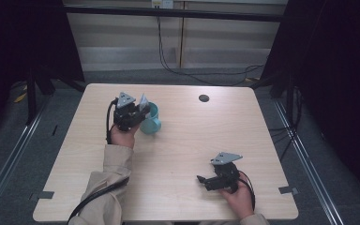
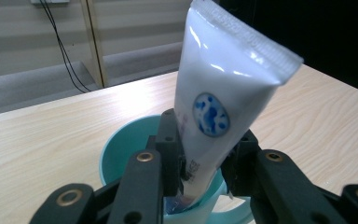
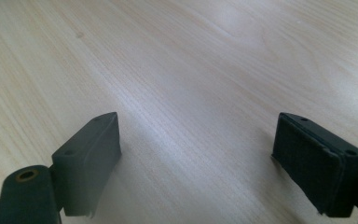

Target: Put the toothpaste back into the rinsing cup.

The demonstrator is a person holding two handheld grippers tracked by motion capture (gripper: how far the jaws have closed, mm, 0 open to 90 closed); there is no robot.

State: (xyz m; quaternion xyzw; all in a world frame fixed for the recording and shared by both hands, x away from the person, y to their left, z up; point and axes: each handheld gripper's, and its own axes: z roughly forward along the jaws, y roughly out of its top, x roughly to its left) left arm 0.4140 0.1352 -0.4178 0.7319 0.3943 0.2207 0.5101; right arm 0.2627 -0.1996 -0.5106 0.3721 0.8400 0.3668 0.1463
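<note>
Nearest the person, at the front right of the tabletop (image 1: 178, 154), the right gripper (image 1: 205, 182) sits low in the right hand (image 1: 239, 199); its jaws stand wide apart w/ nothing between them, just bare wood grain in the right gripper view; its cable (image 1: 249, 185) loops back toward the wrist.

Further in, left of centre, a beige sleeve (image 1: 115, 164) leads up to the left hand (image 1: 123, 136); the left gripper (image 2: 204, 161) is closed on a white tube (image 2: 214, 102), pads pressing it from both sides near its lower end; the tube stands nearly upright, tilted a bit, crimped flat end on top, blue round logo facing the camera; its lower end is down inside a teal cup (image 2: 121, 149), approx at the cup's near side; whether it touches the bottom can't be told. In the high view the cup (image 1: 151, 119) rests on the tabletop just right of the gripper, tube (image 1: 143, 101) poking above the rim.

Beyond, a small dark round spot (image 1: 204, 98) near the far edge of the tabletop; behind that, wall panels & black cables (image 1: 168, 56) hanging to the floor.
</note>
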